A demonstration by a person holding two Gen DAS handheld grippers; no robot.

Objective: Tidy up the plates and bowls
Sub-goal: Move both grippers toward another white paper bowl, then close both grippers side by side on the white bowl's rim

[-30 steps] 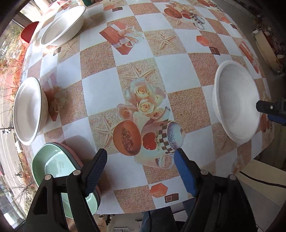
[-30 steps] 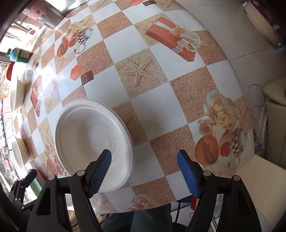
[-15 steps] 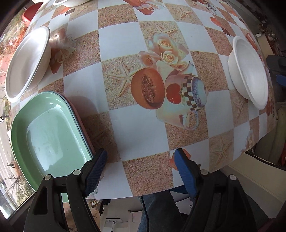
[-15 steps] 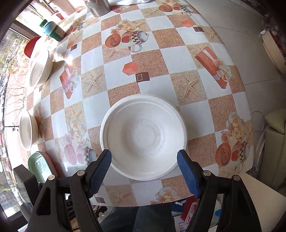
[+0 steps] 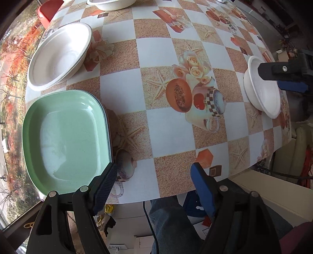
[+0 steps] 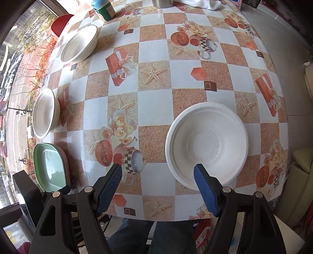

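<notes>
Presently, step in hand: the approach, by the look of it; nothing is gripped, and each gripper hangs over the near edge of the table beside a dish.
White bowl: the nearest white bowl sits upright and empty near the table's near right edge, plain matte white with a stepped rim; the right gripper's right finger overlaps its near rim in view, though contact cannot be told.
Green plate: a mint-green oblong plate lies at the near left corner on top of a pinkish one of which only an edge shows; glossy, shallow and empty.
Other bowls: a second white bowl sits just beyond the green plate, a third farther along the left side, well apart.
Left gripper: released, jaws spread wide, its left finger just beside the green plate's near right rim.
Right gripper: released, jaws apart, holding nothing.
Next move, as a judgement: one jaw must go inside the bowl's rim and one outside, then close on the thin wall before carrying it toward the other bowls to stack.
Surroundings: a checked tablecloth with starfish and roses; a green-lidded jar stands at the far side.
</notes>
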